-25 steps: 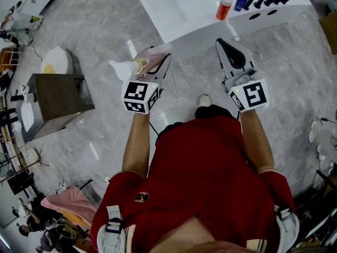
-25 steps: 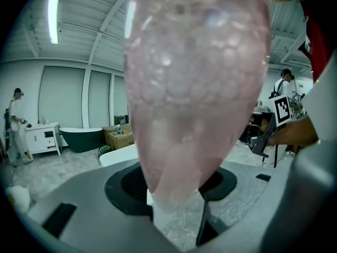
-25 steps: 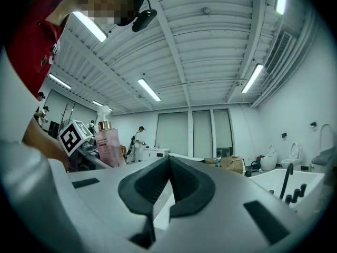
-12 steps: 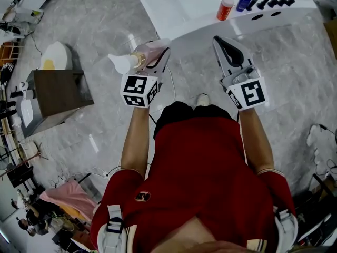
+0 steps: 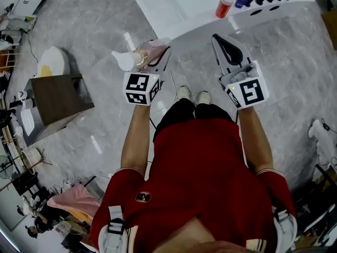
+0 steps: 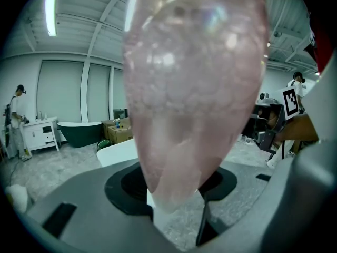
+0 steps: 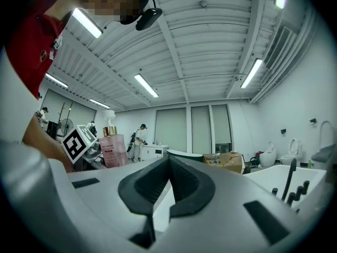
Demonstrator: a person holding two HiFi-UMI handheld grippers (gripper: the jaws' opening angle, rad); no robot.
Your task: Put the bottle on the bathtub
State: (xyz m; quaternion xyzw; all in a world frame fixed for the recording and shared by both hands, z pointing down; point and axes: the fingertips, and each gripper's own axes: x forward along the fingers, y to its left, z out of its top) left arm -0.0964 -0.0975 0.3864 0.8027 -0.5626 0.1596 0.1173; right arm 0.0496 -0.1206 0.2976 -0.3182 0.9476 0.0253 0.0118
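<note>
The bottle looks like translucent pink plastic, glossy; the bathtub is smooth, glossy white. The floor is polished grey stone; the cabinet is dark matt wood; the shirt is red cloth.

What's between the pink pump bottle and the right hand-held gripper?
Nothing but bare grey marble floor, as the head view shows.
</note>
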